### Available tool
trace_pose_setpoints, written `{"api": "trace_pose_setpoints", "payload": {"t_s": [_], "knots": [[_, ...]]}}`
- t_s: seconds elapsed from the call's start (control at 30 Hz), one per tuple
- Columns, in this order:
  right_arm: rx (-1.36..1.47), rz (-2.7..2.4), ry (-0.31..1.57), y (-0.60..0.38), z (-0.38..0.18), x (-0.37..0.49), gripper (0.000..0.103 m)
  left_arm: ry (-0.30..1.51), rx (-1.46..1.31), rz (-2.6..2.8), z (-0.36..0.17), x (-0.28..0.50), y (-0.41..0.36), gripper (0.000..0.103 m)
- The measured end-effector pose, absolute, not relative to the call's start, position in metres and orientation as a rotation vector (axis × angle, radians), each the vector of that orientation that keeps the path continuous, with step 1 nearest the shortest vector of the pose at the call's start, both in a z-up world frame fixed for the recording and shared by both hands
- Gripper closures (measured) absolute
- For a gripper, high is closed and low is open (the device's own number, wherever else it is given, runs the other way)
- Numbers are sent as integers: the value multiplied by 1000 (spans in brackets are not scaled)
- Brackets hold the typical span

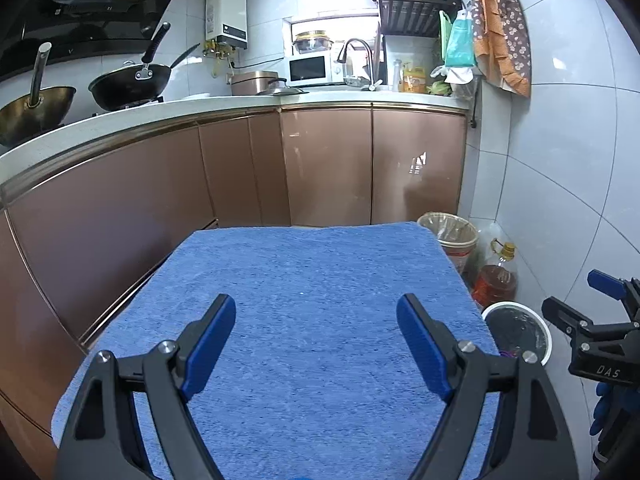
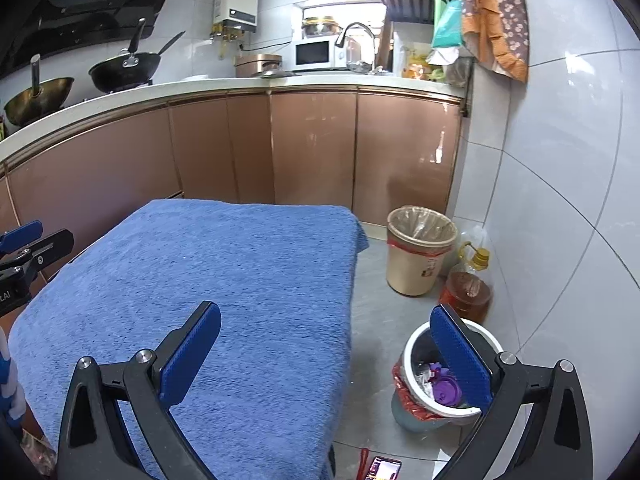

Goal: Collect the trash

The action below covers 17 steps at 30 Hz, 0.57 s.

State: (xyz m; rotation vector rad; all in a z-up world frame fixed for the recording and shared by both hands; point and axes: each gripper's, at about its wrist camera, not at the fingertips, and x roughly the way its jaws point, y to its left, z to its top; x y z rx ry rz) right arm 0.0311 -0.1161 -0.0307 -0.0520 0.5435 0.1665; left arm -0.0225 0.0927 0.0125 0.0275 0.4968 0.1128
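Over the near end of the bench [image 1: 312, 280], the left hand-held gripper [image 1: 316, 340] has its jaws spread wide with nothing between them, only blue towel showing in the gap. The right hand-held gripper [image 2: 336, 356] is likewise wide open and empty: its left finger hangs over the towel, its right finger over the near bin [image 2: 412, 352], which stands on the floor just right of the bench. In the left wrist view the right hand-held gripper shows at the right edge, beside that bin.

The towel covers the whole bench top, and no litter is visible on it in either view. The trash that can be seen lies inside the near bin: a purple lid [image 2: 449, 393] and some crumpled wrappers against a red liner. Farther off along the right wall stand an oil bottle [image 2: 468, 288] and a beige bin [image 2: 420, 252] with a clear liner; whether that one holds anything cannot be told. On the floor at the near edge a phone [image 2: 382, 469] lies with a lit screen.

As a judgement, the collecting looks done or nearly so, with both tools free. The next move would call for a check of the bench and floor for any leftover piece, or for gathering the red liner's rim if the bag is to be lifted out. The phone is no trash and should be left alone.
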Motion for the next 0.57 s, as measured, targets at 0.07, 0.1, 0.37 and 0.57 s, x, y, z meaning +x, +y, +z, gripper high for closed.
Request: {"api": "trace_pose_setpoints", "payload": {"t_s": [0.07,0.1,0.37,0.57], "knots": [[-48,154,538,-120,-30,29,0,495,20,108,12,-22,90,20],[-47,147,534,-123,-30,28,0,496,16,104,12,-22,89,20],[-42,103,493,-138,-22,18,0,487,41,108,14,-25,78,20],[-43,102,471,-138,-17,14,0,499,27,108,16,-27,77,20]]}}
